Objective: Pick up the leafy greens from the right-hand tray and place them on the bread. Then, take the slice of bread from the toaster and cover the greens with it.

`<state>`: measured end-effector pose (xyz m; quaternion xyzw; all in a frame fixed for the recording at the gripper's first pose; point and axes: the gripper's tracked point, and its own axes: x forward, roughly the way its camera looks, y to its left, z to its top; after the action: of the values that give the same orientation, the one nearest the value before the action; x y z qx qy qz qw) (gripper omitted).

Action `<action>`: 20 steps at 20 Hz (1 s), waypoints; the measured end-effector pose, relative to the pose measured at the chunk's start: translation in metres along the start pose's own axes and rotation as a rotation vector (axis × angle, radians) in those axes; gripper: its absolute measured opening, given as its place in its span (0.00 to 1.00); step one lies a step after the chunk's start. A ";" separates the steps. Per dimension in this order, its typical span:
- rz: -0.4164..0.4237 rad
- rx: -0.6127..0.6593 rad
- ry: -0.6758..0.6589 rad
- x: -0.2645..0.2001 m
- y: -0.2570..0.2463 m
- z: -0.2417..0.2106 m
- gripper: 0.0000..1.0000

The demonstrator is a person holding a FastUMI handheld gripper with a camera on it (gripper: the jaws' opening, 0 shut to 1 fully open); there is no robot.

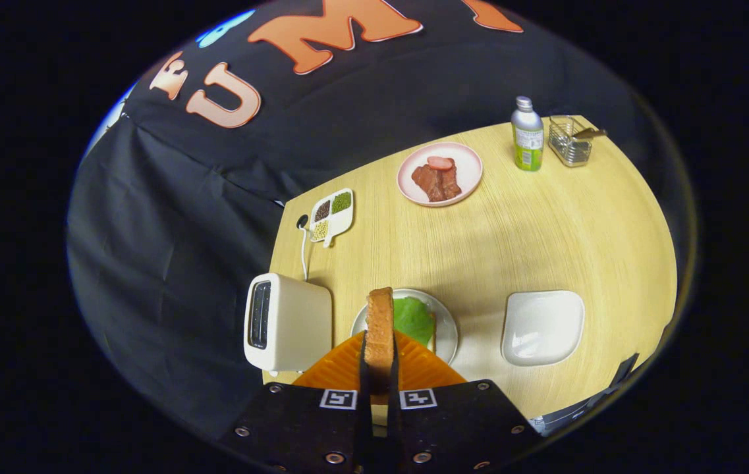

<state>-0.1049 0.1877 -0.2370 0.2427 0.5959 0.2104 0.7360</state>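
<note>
Slice of bread [379, 329]: pinched edge-on between the closed fingers of the gripper [379, 382], long axis pointing forward, held above the bench [545, 230]; target leafy greens [412, 319] lie just ahead and slightly right, on the white plate [448, 329] beside the toaster [285, 322].

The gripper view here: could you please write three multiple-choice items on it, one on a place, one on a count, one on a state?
1. Where do the leafy greens lie?
A. on the round plate beside the toaster
B. in the square white tray
C. on the pink plate

2. How many compartments in the small seasoning dish hold something?
A. one
B. three
C. five

3. What is the gripper doing?
A. hanging open
B. shut on the toast slice
C. shut on the bottle

Answers: 1 A, greens sit ahead of the fingers; 2 B, three fillings show; 3 B, both fingers press the upright slice.
</note>
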 end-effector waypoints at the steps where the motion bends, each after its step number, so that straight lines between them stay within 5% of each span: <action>1: 0.015 0.005 0.014 0.006 0.000 -0.006 0.09; 13: 0.282 0.017 0.109 0.118 0.008 -0.064 0.09; 18: 0.219 -0.013 0.111 0.148 -0.023 -0.073 0.09; 20: 0.149 -0.042 0.083 0.153 -0.038 -0.069 0.17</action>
<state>-0.1406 0.2563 -0.3906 0.2617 0.6017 0.2869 0.6979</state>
